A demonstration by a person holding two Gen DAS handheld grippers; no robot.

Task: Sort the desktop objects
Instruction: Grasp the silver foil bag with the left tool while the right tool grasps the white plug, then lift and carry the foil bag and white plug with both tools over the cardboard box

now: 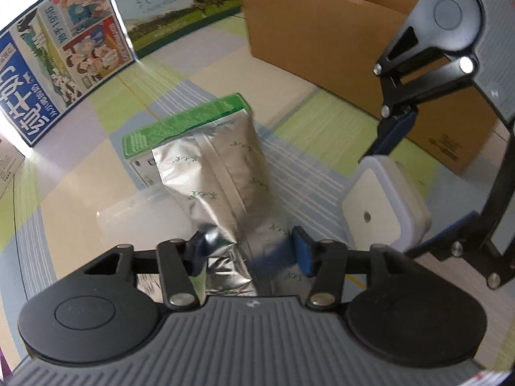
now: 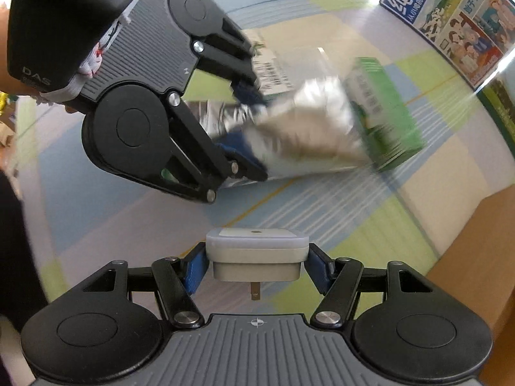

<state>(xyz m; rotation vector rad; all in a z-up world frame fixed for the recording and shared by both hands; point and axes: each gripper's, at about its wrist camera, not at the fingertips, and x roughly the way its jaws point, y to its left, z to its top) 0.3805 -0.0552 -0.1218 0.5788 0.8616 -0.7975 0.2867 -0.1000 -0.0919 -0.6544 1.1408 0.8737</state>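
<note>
Right wrist view: silver pouch [image 2: 309, 128] & green box [image 2: 386, 109] smeared w/ motion blur — print unreadable. Cardboard box [image 1: 338, 32] cut off at top edge.

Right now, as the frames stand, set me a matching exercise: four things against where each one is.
Things:
1. foil pouch
2. white adapter
3. green box
4. cardboard box

Places:
A. on the checked mat, under the pouch's far end
B. between the right claw's pads
C. open-topped, at the mat's far edge
D. between the left claw's pads

Pairs: 1-D, 2-B, 3-A, 4-C
</note>
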